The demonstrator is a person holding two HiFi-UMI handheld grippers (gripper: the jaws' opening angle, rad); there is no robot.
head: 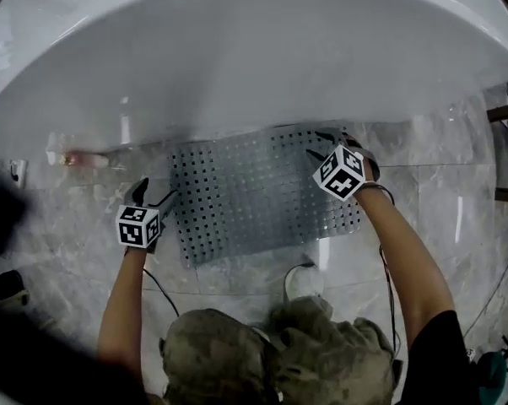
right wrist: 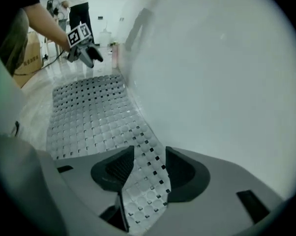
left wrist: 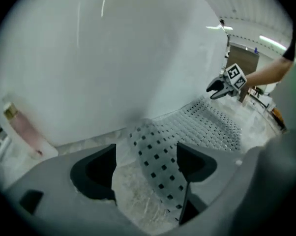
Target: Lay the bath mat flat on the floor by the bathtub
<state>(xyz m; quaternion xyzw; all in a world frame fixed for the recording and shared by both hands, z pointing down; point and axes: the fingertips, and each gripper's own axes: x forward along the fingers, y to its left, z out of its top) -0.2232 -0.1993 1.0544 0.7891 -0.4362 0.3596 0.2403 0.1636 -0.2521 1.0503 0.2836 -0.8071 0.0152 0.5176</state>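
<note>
A: Status of the bath mat (head: pixel 254 194)?

B: It is spread on the floor (head: pixel 440 201) at centre frame of the head view, its far edge close along the base of the bathtub (head: pixel 237 49). Most of it looks flat.

A: Grippers?

B: The left gripper (left wrist: pixel 145 165) has its jaws wide apart. The mat's near-left corner curls up between them, but the pads are not pressing it. The right gripper (right wrist: pixel 149 168) is also parted, more narrowly. A strip of the opposite corner runs between its jaws, and it looks loose rather than clamped.

A: So what is done, and what is left?

B: Judgement: placement is essentially done and the mat is by the tub. Both corners look slightly raised. What remains is to draw both grippers clear, let the corners drop, and check they settle flat.
</note>
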